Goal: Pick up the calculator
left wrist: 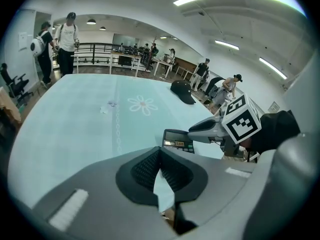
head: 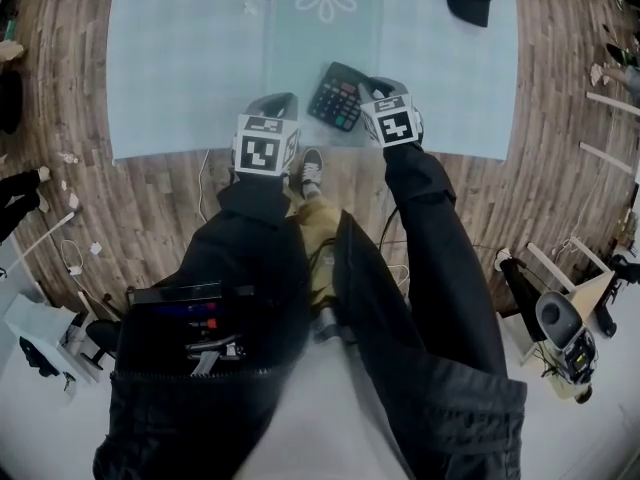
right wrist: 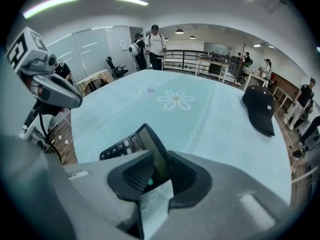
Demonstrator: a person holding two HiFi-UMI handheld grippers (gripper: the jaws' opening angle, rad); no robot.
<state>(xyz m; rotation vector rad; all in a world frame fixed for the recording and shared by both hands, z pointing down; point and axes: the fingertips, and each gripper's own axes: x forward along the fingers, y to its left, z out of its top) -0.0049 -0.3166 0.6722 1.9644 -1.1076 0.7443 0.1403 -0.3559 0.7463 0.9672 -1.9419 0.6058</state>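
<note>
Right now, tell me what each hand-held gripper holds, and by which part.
Right hand-held gripper: the calculator, clamped at its display end. Left hand-held gripper: shut, nothing held.

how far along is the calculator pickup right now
Done: the grasp looks made. The right claw is shut on the display end of the calculator.
In hand: the calculator looks tipped up at that end, but whether it is off the blue mat cannot be told.
Left: raising it fully clear of the mat.
The left claw is shut, empty and apart from it.
</note>
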